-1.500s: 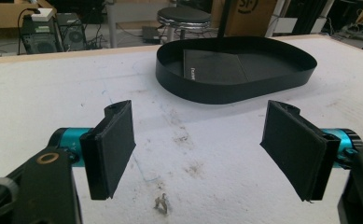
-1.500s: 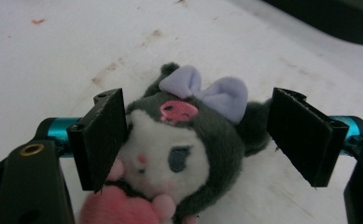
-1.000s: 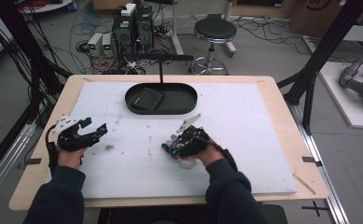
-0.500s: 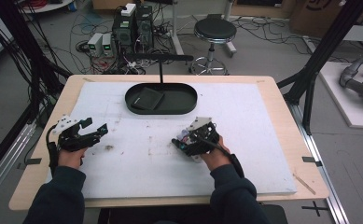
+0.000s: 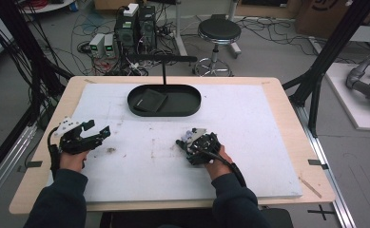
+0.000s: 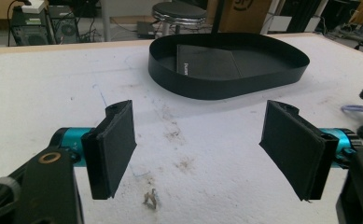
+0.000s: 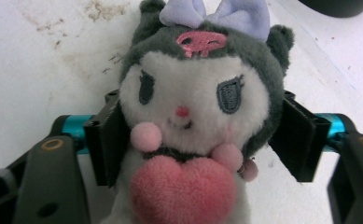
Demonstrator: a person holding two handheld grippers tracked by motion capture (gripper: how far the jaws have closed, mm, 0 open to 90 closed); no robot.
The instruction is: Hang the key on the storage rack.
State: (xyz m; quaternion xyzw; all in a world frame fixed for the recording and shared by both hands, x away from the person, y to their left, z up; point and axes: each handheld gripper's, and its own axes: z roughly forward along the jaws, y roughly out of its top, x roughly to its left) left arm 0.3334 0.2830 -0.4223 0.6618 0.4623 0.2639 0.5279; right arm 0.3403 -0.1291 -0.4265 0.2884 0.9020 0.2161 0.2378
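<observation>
Mid-pickup on the white mat: I have my right gripper [image 7: 195, 140] set around a plush toy [image 7: 198, 112], its jaws just closing in on the head from both sides, pads at the cheeks. The toy lies near the mat's middle, short of the black tray [image 5: 192, 108] by the far edge. Next I judge: firm the squeeze, then lift. My left gripper [image 6: 202, 149] waits spread, empty.

Between the right gripper [image 7: 195, 140] jaws, the grey-and-white plush doll with lilac bow [image 7: 198, 102] is cropped below its pink heart.
</observation>
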